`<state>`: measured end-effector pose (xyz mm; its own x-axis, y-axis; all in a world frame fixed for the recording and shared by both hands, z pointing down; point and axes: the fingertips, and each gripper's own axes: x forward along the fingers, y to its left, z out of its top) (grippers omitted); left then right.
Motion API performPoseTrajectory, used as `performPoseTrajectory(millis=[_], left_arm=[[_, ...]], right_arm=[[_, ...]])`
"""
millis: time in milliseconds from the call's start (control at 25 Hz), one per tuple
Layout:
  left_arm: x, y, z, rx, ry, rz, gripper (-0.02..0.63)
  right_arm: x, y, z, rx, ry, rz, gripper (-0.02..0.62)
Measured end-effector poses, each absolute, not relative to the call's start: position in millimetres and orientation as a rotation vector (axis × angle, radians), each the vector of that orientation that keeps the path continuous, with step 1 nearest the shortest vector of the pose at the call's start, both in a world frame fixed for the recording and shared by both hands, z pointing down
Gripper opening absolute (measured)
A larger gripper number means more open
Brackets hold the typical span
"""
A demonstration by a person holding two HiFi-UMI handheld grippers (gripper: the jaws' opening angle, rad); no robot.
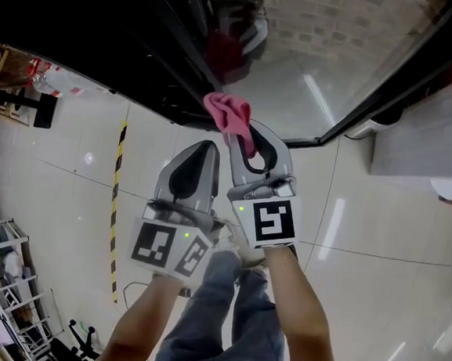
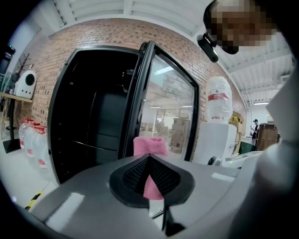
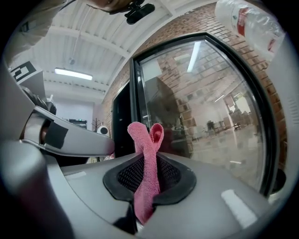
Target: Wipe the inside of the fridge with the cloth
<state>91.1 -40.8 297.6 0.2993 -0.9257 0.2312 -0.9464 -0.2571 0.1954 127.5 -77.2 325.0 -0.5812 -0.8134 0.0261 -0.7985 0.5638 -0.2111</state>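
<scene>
A pink cloth (image 1: 230, 117) is pinched in my right gripper (image 1: 242, 134), which is shut on it, and its folded end sticks up past the jaw tips (image 3: 145, 135). My left gripper (image 1: 208, 147) is close beside it on the left, shut with nothing in it. In the left gripper view the cloth (image 2: 150, 145) shows just beyond that gripper's jaws. Both grippers point at the black fridge (image 2: 93, 116), whose dark inside (image 1: 90, 22) lies ahead to the left. Its glass door (image 1: 323, 58) stands open to the right. Neither gripper touches the fridge.
A white water dispenser (image 2: 218, 126) with a bottle on top stands right of the door. Packed water bottles (image 2: 32, 140) sit on the floor left of the fridge. Yellow-black tape (image 1: 116, 205) runs along the tiled floor, and a metal rack (image 1: 4, 290) stands at lower left.
</scene>
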Motion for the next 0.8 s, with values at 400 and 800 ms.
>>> performPoseTrajectory(millis=[400, 800], left_arm=[[123.4, -46.8, 320.9, 2.316, -1.629, 0.095, -0.011], [154.1, -49.2, 364.6, 2.344, -1.563, 0.128, -0.011]], right_arm=[[255.7, -102.2, 368.6, -1.685, 2.643, -0.256, 0.046], [388.6, -132.4, 423.9, -2.012, 2.465, -0.278, 0.046]])
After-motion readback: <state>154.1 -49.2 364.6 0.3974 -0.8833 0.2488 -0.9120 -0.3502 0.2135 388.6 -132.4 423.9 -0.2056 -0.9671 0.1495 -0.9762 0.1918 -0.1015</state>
